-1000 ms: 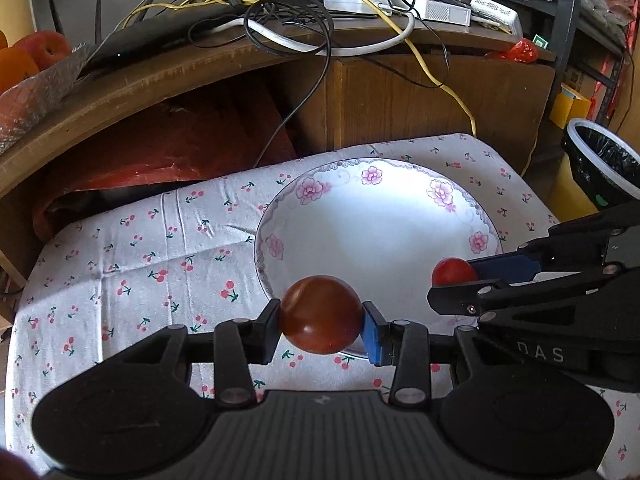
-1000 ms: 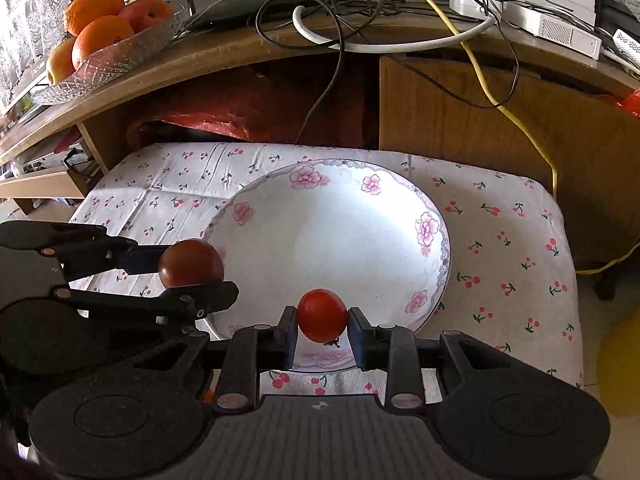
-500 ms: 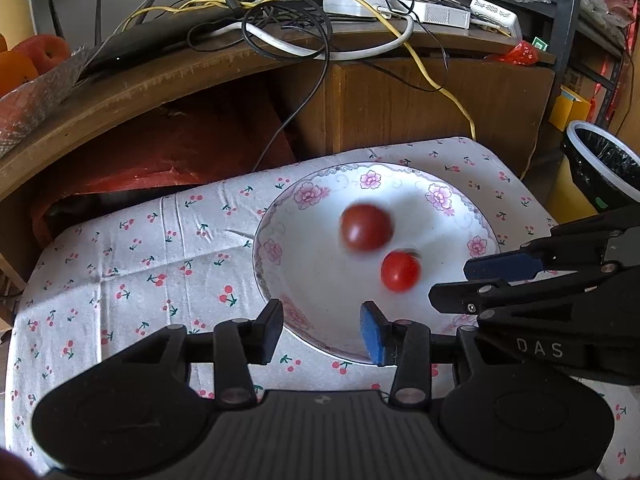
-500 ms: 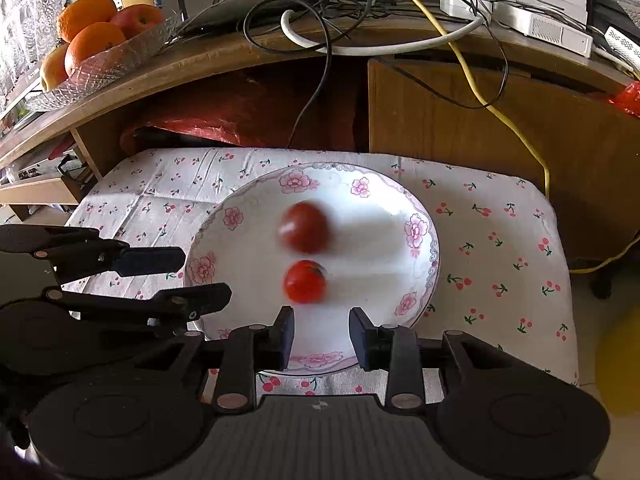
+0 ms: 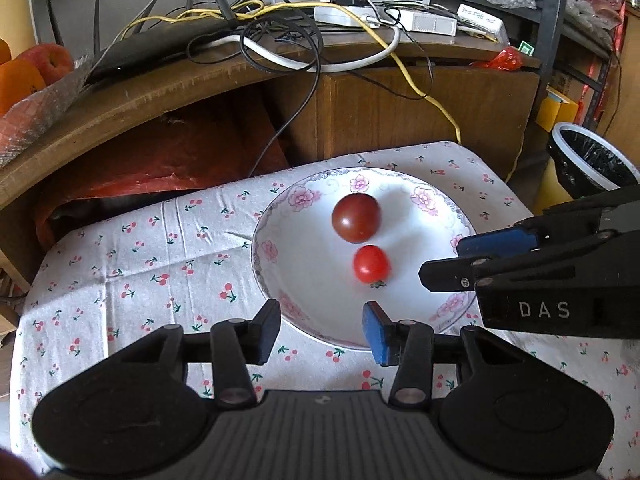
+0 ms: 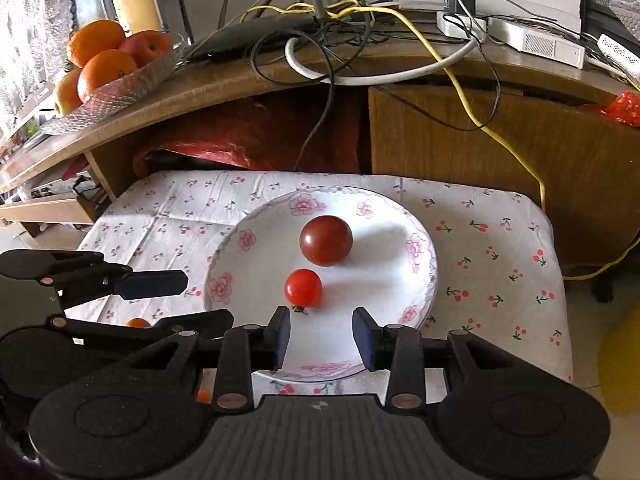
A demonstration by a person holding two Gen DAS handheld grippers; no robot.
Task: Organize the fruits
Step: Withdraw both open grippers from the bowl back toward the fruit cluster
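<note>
Two tomatoes [image 5: 356, 218] [image 5: 371, 264] lie mid-plate [image 5: 404, 316], rim clear; left tool [image 5: 320, 334] and right tool [image 6: 322, 336] wide, empty.

Low table under white cherry-print cloth [image 5: 132, 276]; floral-rimmed white plate [image 5: 448, 208] sits right of centre on it. Small orange fruit [image 6: 138, 323] on cloth near left, partly hidden.

A round dark-red tomato [image 5: 355, 218] and a smaller bright-red cherry tomato [image 5: 371, 264] lie close together inside the floral-rimmed white plate [image 5: 440, 208].
</note>
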